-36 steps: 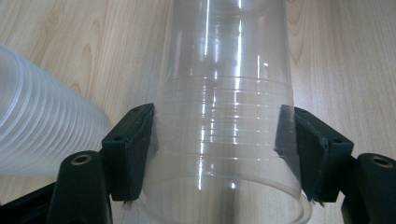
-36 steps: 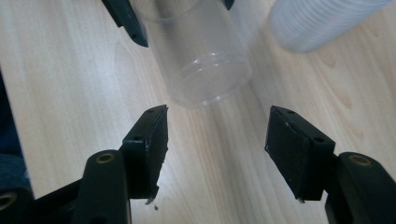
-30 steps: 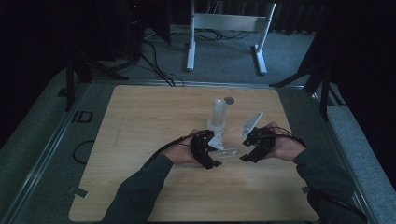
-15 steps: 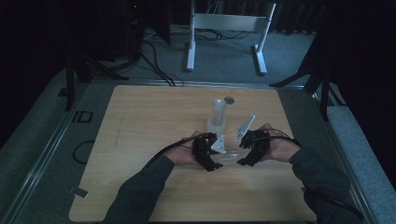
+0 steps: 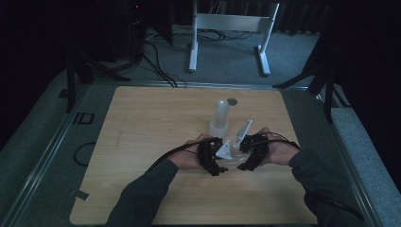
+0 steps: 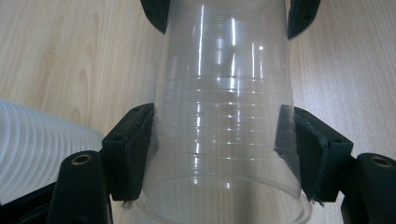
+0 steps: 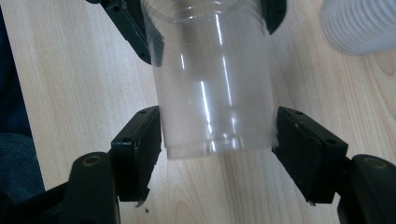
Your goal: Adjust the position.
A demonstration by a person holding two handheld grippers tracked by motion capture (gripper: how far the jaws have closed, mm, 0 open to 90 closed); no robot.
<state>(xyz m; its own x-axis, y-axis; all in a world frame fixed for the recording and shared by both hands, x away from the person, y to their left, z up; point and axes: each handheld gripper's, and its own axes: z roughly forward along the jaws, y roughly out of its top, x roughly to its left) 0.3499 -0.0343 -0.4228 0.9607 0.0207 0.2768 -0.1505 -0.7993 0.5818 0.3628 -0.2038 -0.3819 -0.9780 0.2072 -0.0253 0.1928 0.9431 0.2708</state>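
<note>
Two grippers meet over one clear plastic cup (image 6: 224, 135), which lies on its side just above the table (image 5: 142, 142), held at both ends. The left gripper (image 6: 224, 154) is clamped on the cup near its open rim, pads pressed flat against the ribbed wall. The right gripper (image 7: 217, 135) brackets the cup's narrow base; its jaws have just been opening, and a sliver of gap shows beside the right-hand pad, so I judge its hold released or nearly so (the left one plainly carries the cup). That fits separating a cup from a nested stack: one end gripped, the other let go.

In the high view both hands sit close together, at about 6 o'clock from the stack of cups (image 5: 220, 118), which stands upright just beyond them. The left hand (image 5: 191, 156) and right hand (image 5: 276, 151) face each other, forearms angling in from the near edge, wrists level. A small dark disc (image 5: 231, 100) lies at 12 o'clock from the stack.
</note>
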